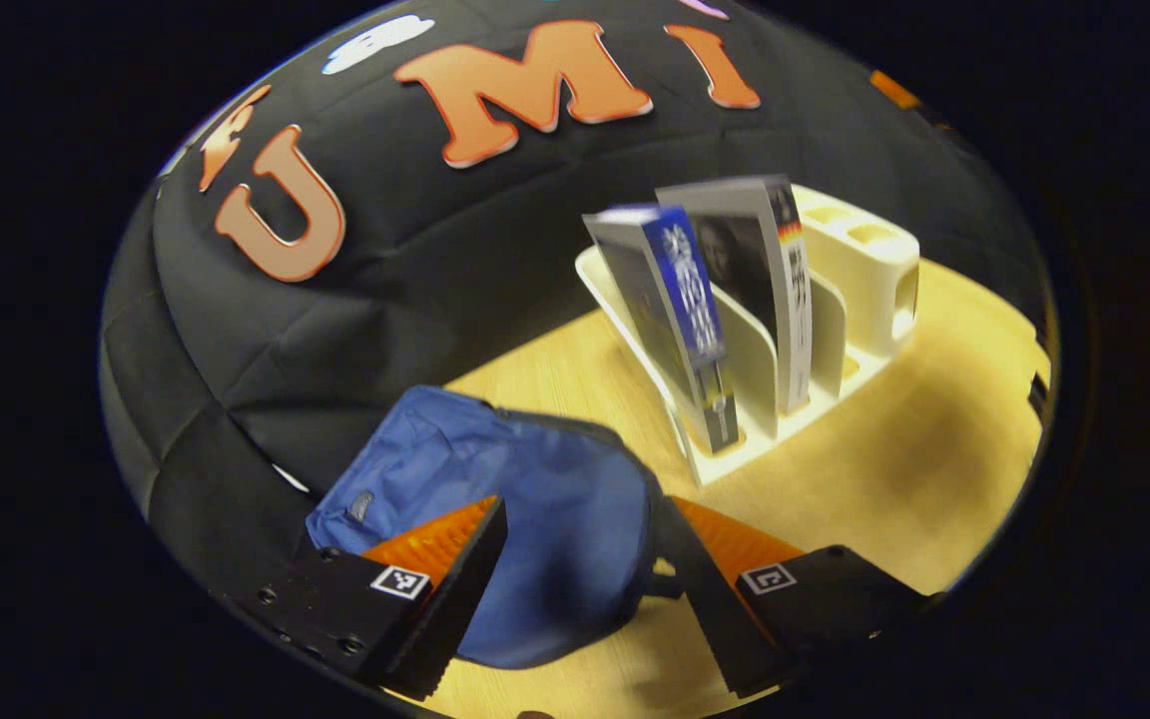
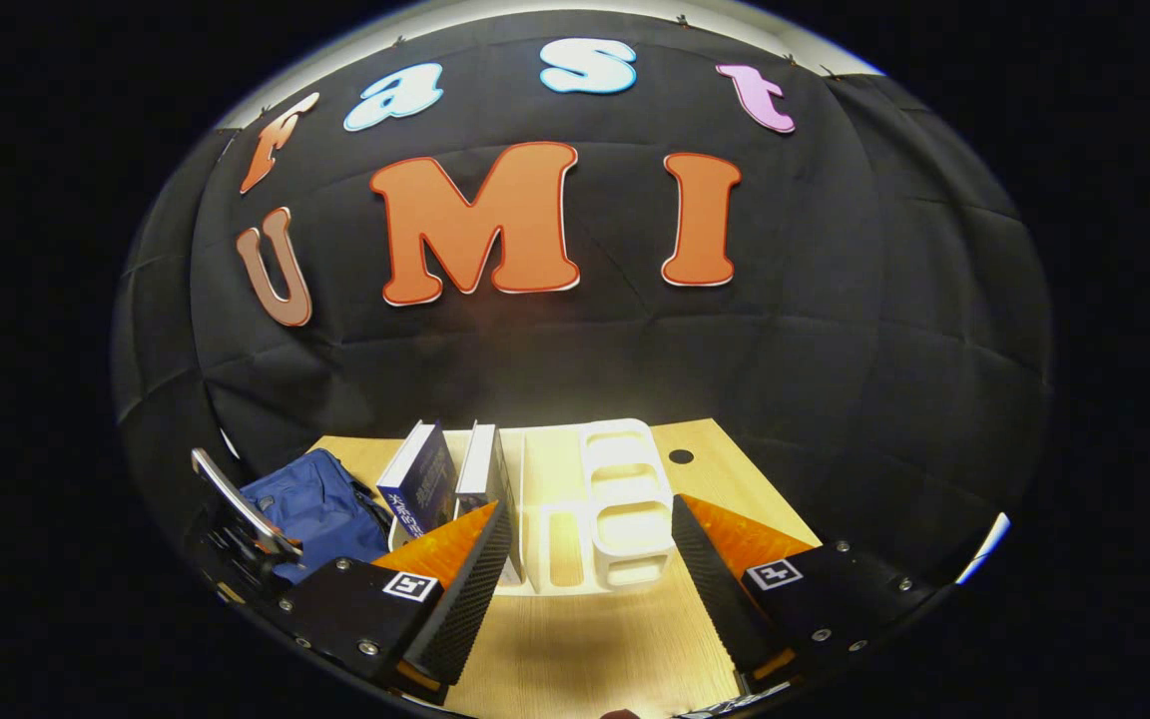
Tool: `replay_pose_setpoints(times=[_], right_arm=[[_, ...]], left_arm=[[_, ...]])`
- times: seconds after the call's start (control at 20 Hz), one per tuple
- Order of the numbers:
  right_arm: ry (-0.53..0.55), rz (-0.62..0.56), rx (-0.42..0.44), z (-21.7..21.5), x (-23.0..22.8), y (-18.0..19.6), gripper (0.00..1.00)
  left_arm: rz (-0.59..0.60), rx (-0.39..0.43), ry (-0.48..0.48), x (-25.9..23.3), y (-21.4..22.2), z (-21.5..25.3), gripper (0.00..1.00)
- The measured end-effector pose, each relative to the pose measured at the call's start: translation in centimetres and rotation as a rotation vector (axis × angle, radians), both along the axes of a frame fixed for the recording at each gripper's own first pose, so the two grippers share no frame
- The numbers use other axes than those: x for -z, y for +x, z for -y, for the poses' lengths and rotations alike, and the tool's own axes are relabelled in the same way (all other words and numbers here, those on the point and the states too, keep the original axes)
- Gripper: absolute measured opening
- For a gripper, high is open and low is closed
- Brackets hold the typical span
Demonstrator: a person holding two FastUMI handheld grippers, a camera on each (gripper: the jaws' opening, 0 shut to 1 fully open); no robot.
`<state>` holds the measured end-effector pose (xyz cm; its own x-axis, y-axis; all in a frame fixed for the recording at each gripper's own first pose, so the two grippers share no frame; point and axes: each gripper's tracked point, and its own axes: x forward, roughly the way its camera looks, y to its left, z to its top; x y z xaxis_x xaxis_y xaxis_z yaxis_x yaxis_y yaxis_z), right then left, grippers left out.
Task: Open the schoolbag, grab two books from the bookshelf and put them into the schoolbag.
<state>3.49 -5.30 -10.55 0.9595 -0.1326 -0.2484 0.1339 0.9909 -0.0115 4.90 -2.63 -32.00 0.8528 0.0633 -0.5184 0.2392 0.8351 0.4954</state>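
A blue schoolbag [image 1: 525, 539] lies on the wooden table, and my left gripper [image 1: 580, 589] hovers open just over it, one finger on each side of the view. Beyond it stands a white bookshelf [image 1: 815, 350] holding two upright books: a blue-spined book [image 1: 690, 320] in front and a grey-covered book [image 1: 765, 280] behind. In the right gripper view the bookshelf [image 2: 595, 499] stands straight ahead with the two books [image 2: 445, 479] in its left slots and the schoolbag [image 2: 320, 509] further left. My right gripper [image 2: 590, 579] is open, short of the shelf.
The wooden table [image 1: 934, 459] stretches to the right of the shelf. The other gripper's metal handle [image 2: 236, 514] shows at the lower left of the right gripper view. A dark hole [image 2: 681, 456] sits in the table behind the shelf. The booth's black cloth wall stands close behind.
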Motion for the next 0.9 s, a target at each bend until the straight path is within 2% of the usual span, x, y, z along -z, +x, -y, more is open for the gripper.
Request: replay_pose_setpoints(times=[0.1, 0.3, 0.5, 0.7, 0.85, 0.9], right_arm=[[0.002, -0.011, 0.02, 0.8, 0.5, 0.0, 0.97], [0.021, -0.033, 0.042, 1.6, 1.4, 0.0, 0.97], [0.029, -0.057, 0.033, 1.4, 2.2, 0.7, 0.97], [0.025, -0.076, 0.023, 0.9, 2.8, 1.2, 0.96], [0.033, -0.086, 0.014, 0.5, 3.1, 1.7, 0.96], [0.032, -0.086, 0.009, 0.2, 3.1, 1.8, 0.96]], left_arm=[[-0.027, -0.007, 0.056, 1.9, 0.1, -0.6, 0.98], [-0.067, 0.045, 0.191, 3.6, 0.1, -1.4, 0.98], [-0.17, 0.038, 0.25, 6.4, -0.5, -2.4, 0.98], [-0.157, -0.002, 0.276, 5.8, -0.1, -3.9, 0.98], [-0.181, -0.022, 0.237, 6.0, -0.1, -4.6, 0.97], [-0.198, -0.012, 0.226, 6.5, 0.1, -4.5, 1.0]])
